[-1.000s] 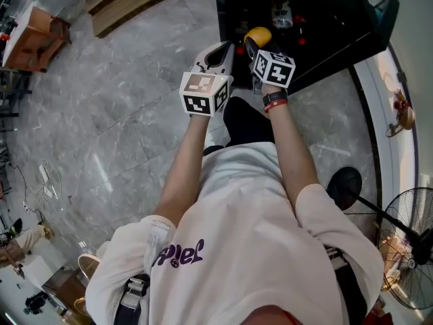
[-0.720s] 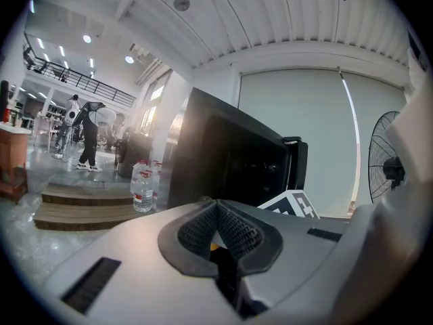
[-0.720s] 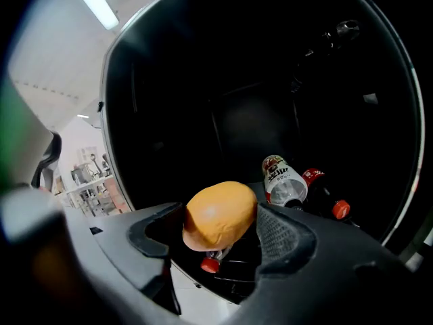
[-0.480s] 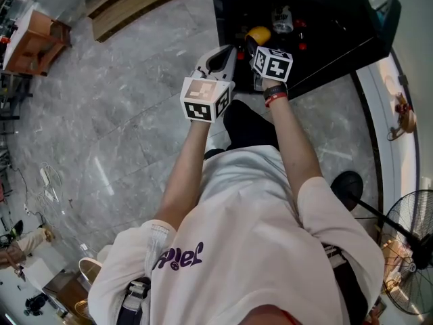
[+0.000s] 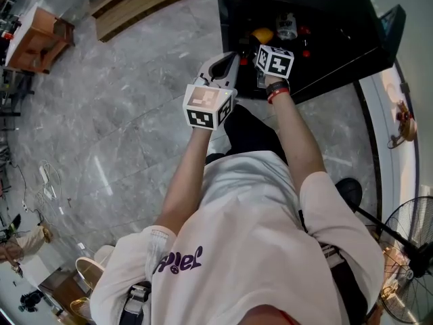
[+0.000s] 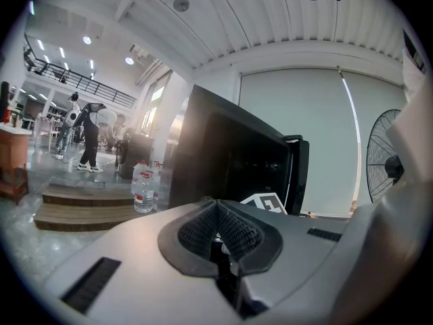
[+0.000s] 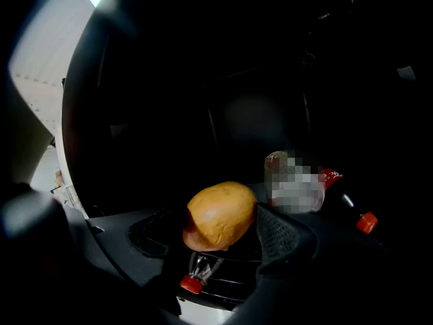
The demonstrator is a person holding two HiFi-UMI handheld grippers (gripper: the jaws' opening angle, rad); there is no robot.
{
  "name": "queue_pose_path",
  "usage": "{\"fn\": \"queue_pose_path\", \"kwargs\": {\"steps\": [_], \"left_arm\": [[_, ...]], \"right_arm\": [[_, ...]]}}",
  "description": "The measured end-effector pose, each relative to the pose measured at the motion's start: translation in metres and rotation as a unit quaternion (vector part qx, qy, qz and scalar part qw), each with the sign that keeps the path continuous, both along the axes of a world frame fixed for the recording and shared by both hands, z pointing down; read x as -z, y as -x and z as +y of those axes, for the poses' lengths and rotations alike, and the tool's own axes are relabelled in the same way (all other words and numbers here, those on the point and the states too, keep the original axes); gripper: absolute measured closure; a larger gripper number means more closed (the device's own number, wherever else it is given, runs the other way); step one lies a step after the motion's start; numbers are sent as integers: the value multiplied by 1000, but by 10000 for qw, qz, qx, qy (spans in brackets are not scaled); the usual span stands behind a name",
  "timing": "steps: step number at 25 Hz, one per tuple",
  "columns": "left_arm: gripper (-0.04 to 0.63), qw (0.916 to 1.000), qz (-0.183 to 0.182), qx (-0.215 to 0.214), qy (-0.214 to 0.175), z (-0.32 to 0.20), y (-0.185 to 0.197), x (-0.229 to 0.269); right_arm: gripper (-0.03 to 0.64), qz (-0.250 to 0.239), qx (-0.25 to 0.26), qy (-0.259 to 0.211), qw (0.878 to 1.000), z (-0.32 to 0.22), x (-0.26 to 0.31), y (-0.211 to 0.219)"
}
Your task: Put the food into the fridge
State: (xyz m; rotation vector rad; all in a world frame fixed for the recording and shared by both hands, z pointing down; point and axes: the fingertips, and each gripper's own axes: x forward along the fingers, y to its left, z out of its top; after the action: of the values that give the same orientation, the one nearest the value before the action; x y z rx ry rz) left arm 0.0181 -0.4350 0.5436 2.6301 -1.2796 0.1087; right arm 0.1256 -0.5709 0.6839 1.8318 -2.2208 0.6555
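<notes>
A round golden bread roll (image 7: 220, 215) sits between the jaws of my right gripper (image 7: 223, 227), which is shut on it. That gripper reaches into the dark inside of the black fridge (image 5: 338, 26); in the head view the roll (image 5: 262, 35) shows just past the right gripper (image 5: 260, 42). Under and beyond the roll lie bottles with red caps (image 7: 191, 283), one larger bottle (image 7: 294, 181) to the right. My left gripper (image 5: 222, 63) hangs outside the fridge, left of the right one. Its pads (image 6: 220, 232) meet with nothing between them, and the fridge (image 6: 230, 161) stands ahead.
The fridge stands on a grey marble floor (image 5: 122, 114). Wooden steps (image 6: 81, 205) with water bottles (image 6: 142, 188) on them lie to the left. A standing fan (image 5: 413, 249) is at the right near a white wall. People stand far off at the left (image 6: 88, 137).
My right gripper has carried the roll further into the fridge, up the head view. The left gripper has hardly shifted.
</notes>
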Motion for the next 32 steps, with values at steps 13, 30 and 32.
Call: {"fn": "queue_pose_path", "kwargs": {"steps": [13, 30, 32], "left_arm": [[578, 9999, -29, 105, 16, -3, 5, -10], [578, 9998, -44, 198, 68, -4, 11, -13], [578, 9998, -34, 195, 78, -3, 11, -11]], "right_arm": [[262, -38, -57, 123, 9999, -37, -23, -1], [253, -170, 0, 469, 9988, -55, -37, 2], [252, -193, 54, 505, 9985, -53, -37, 4]]}}
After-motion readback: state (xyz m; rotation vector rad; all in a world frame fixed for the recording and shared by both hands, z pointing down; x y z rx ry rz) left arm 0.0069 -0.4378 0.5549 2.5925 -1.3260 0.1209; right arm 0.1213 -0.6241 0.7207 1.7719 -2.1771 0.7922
